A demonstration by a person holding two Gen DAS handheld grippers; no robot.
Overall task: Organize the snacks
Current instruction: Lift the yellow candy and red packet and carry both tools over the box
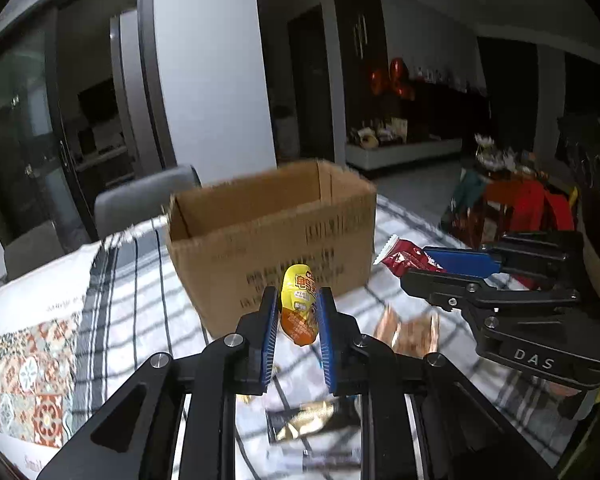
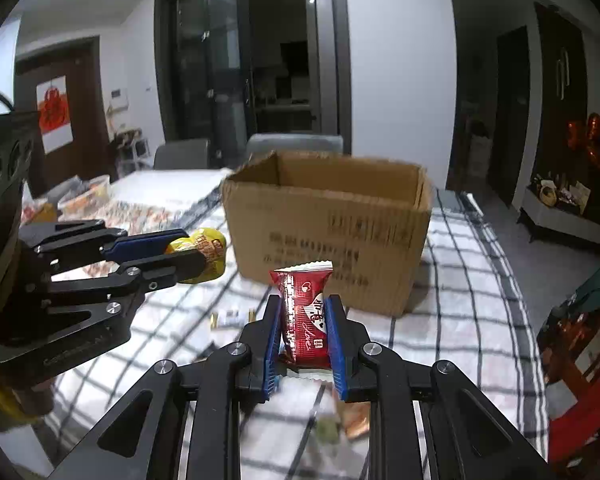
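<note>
I am holding a glossy yellow-and-orange snack pouch (image 1: 298, 306) upright in my left tongs (image 1: 298, 312), its rounded top poking above the blue ribbed pads (image 1: 270, 340), which are pressing on both its sides. In my right tongs (image 2: 306, 324) I am gripping a crinkly red snack packet (image 2: 305, 312) with white lettering and a serrated top seal, also upright and pinched between the blue pads. Both snacks are hanging above the table (image 2: 472, 280), clear of its cloth. Just ahead, an open cardboard box (image 2: 328, 232) is sitting on the table, a corrugated brown carton with dark print on its near wall and its top open. The table is wearing a white cloth with a dark grid pattern, and a few more foil wrappers, one copper-coloured (image 1: 408, 330) and one gold and black (image 1: 312, 420), are lying on it below my tongs. The cloth between the tongs and the box is lying bare. Behind the box, grey chairs (image 2: 296, 142) are standing at the table's far edge.
</note>
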